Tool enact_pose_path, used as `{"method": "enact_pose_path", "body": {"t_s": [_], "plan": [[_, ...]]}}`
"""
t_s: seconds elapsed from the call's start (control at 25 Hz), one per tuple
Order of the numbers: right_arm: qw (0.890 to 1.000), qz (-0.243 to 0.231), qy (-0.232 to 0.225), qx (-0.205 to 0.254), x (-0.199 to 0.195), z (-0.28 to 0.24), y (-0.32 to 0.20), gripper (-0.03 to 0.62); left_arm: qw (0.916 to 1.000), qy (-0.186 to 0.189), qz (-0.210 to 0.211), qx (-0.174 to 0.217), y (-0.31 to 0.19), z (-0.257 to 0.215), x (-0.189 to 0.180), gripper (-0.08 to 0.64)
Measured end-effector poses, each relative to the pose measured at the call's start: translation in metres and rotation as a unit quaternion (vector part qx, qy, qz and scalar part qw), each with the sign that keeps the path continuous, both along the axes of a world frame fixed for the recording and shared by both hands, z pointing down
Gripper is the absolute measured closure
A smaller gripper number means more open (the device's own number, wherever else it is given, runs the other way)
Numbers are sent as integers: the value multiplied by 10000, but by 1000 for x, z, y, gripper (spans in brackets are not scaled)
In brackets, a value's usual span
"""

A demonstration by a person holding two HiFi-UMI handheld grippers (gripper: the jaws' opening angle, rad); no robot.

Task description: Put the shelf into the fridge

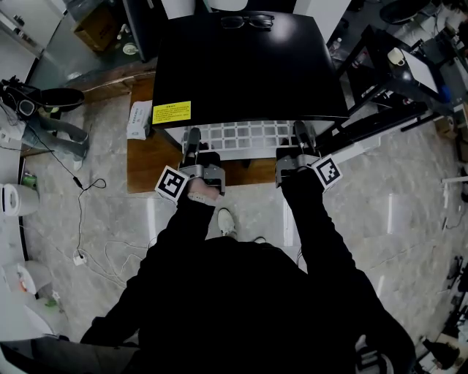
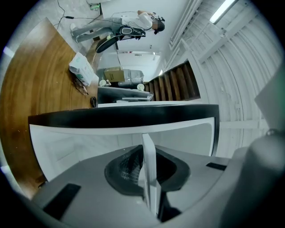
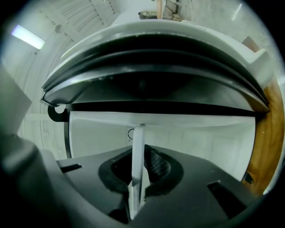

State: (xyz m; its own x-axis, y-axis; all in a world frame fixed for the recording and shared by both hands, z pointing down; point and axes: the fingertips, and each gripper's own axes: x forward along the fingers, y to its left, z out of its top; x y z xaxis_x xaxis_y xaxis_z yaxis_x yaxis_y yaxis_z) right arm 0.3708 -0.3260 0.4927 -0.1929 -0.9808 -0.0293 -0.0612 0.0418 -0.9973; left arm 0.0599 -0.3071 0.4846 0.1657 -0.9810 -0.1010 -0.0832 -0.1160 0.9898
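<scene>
A white wire shelf [image 1: 245, 137] lies flat, its back part under the top of the black fridge [image 1: 241, 66] and its front part sticking out towards me. My left gripper [image 1: 191, 148] is shut on the shelf's front edge at the left, and my right gripper [image 1: 303, 142] is shut on it at the right. In the left gripper view the shelf [image 2: 148, 153] shows edge-on as a thin white strip pinched by the left gripper [image 2: 149, 180], with the fridge's white inside [image 2: 80, 147] ahead. The right gripper [image 3: 136, 187] pinches the shelf [image 3: 137, 149] the same way.
The fridge stands on a low wooden platform [image 1: 150, 161] with a white box [image 1: 139, 120] on it. A pair of glasses [image 1: 246, 21] lies on the fridge top. A black table frame [image 1: 387, 80] stands to the right. Cables [image 1: 80, 219] trail over the floor at the left.
</scene>
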Motion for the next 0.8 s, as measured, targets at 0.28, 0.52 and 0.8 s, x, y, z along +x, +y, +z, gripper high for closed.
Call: {"method": "enact_pose_path", "body": {"t_s": [0.28,0.52,0.8], "plan": [[9999,170,17,-10,-1,2,-17,561,9998,-53,-174,35,-17,2,-2,525],[9996,279,77,-32,-3,0,-43,561,9992,-160,-370,32,-44,-1,-5,522],[9995,285,79,54,-6,-3,-57,560,9985,-262,-467,84,-58,-2,-7,522]]}}
